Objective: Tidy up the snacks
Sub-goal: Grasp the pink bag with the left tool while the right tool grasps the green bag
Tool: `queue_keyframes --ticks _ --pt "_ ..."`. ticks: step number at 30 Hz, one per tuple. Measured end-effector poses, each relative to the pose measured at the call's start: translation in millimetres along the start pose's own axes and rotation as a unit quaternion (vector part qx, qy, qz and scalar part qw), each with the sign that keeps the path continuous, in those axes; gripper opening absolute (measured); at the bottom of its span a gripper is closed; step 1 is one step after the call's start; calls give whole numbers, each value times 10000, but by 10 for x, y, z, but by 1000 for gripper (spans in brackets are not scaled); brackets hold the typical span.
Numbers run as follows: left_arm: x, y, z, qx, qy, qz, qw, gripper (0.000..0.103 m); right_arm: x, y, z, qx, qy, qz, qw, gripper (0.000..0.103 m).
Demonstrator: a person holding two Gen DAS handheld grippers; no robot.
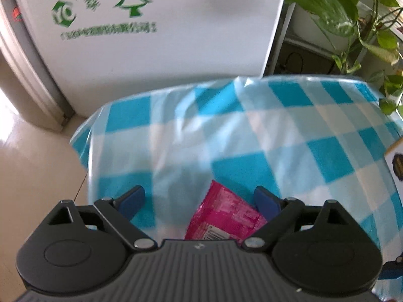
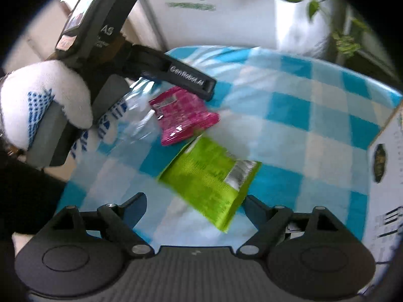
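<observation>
Your left gripper (image 1: 199,201) stands with jaws wide apart over the pink snack packet (image 1: 224,216), which lies flat on the blue-checked tablecloth (image 1: 277,130), and your right gripper (image 2: 194,209) is likewise spread with nothing held, the green snack packet (image 2: 209,178) lying between its fingers just beside the pink one. Both packets appear to be light, crinkly foil pouches, soft and slippery, so take each by a flat sealed end seam, not the puffed middle. The frames are blurred, so whether either finger touches a packet cannot be confirmed; a cardboard box (image 2: 388,176) sits at the table's right edge.
</observation>
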State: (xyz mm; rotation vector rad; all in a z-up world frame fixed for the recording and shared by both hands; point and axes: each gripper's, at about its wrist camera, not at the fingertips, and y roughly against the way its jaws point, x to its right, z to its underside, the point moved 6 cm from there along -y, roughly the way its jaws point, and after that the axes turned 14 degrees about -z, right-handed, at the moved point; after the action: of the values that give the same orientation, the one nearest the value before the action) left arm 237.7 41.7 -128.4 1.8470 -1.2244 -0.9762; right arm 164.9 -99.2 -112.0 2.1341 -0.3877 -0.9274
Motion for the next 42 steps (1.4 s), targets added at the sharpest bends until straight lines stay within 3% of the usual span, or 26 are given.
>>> queue_keyframes --ticks 6,11,16,20,25,31,35,37,42 --pt "-99 184 264 -316 -317 185 9988 93 -247 -2 97 -378 531 -485 9967 90" --pt "-159 366 458 -140 -510 334 9980 93 -220 175 18 -63 794 3 9968 90" --pt "-331 487 552 -122 57 508 9986 93 -139 201 -135 286 1060 473 9928 90" --pt "-392 440 621 -470 635 702 9944 93 -142 66 -174 98 1406 722 9874 90" --pt "-328 426 629 -492 757 632 9939 93 -160 -74 -208 -59 1575 771 9845 90" --pt "-280 409 617 -482 902 455 9937 93 -142 -178 -192 -96 1453 715 9868 87" --pt "-232 410 628 -448 785 226 9957 93 -114 -181 -158 -131 1291 754 9887 72" --pt "-180 408 638 -411 663 92 9969 93 -73 -115 -170 -73 1028 719 9921 64" --pt "-37 414 668 -335 363 -140 9987 99 96 52 -153 16 289 951 9950 61"
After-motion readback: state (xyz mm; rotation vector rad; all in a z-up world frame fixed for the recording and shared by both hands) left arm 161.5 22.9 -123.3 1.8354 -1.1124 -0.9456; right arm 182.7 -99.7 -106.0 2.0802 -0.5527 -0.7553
